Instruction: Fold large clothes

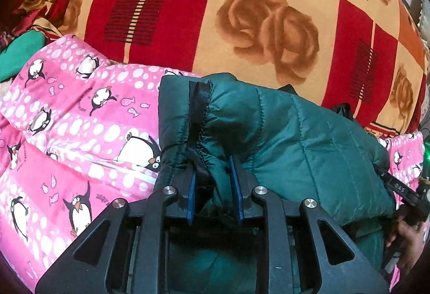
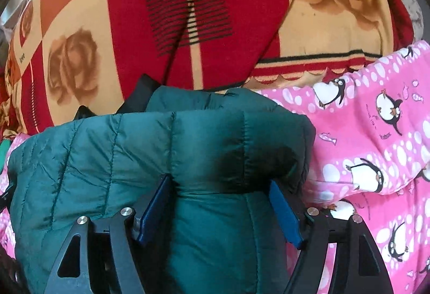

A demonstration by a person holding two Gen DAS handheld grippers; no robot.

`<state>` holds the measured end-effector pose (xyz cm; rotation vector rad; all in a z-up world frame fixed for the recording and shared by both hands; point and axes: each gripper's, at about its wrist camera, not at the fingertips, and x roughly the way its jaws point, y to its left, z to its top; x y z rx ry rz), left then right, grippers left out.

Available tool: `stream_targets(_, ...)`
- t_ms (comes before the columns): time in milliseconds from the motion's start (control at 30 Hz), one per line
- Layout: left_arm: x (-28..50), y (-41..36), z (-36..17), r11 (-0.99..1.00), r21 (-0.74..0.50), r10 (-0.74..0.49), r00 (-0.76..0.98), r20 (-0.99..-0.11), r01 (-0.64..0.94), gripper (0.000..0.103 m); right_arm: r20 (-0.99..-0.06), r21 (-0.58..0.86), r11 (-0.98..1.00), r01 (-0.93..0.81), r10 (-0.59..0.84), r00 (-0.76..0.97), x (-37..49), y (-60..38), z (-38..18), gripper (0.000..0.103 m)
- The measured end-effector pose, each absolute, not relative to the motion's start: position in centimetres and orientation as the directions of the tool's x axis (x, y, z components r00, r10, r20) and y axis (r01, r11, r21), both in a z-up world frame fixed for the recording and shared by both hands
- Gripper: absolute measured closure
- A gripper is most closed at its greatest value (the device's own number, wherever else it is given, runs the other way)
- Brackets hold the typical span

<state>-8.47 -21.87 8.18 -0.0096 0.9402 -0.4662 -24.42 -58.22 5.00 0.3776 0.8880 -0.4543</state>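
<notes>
Green quilted puffer jacket (image 1: 295, 132) lies bunched across the lower middle of both views, on a pink penguin-print quilt (image 1: 80, 119), with a red and cream rose-patterned blanket (image 1: 242, 11) filling the upper frame. Left gripper (image 1: 213, 186) pinches a narrow fold of the jacket by its black-trimmed edge (image 1: 199, 116), blue pads pressing the fabric. Right gripper (image 2: 220, 208), jaws set wide, straddles a thick roll of the jacket; its blue pads (image 2: 156, 213) touch both sides.
</notes>
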Motion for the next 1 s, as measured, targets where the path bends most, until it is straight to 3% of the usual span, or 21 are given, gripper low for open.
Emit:
stream_targets(200, -8.4, -21.9, 8.4, 0.901, -0.198, -0.385, 0.503, -0.774, 0.385, 0.071, -0.765, 0.152, 0.843, 0.517, -0.231, 0.602, -26.7, -56.4, 8.7, 0.031)
stream_targets(367, -8.5, -22.0, 8.3, 0.903, -0.183, -0.375, 0.508, -0.776, 0.388, 0.069, -0.739, 0.172, 0.909, 0.381, -0.136, 0.659, -26.3, -51.8, 10.8, 0.031)
stream_targets(533, -8.4, -22.1, 8.1, 0.903, -0.177, -0.372, 0.509, -0.776, 0.39, 0.066, -0.757, 0.13, 0.956, 0.263, -0.075, 0.649, -22.6, -47.5, 9.3, 0.031)
stream_targets(667, -8.4, -22.6, 8.0, 0.903, -0.153, -0.361, 0.519, -0.775, 0.401, 0.06, -0.785, 0.043, 0.966, 0.257, -0.127, 0.606, -20.0, -45.6, 6.0, 0.031)
stream_targets(1000, -8.5, -23.0, 7.8, 0.905, -0.134, -0.35, 0.525, -0.776, 0.405, 0.057, -0.769, 0.116, 0.952, 0.284, -0.095, 0.633, -21.7, -46.6, 7.7, 0.031)
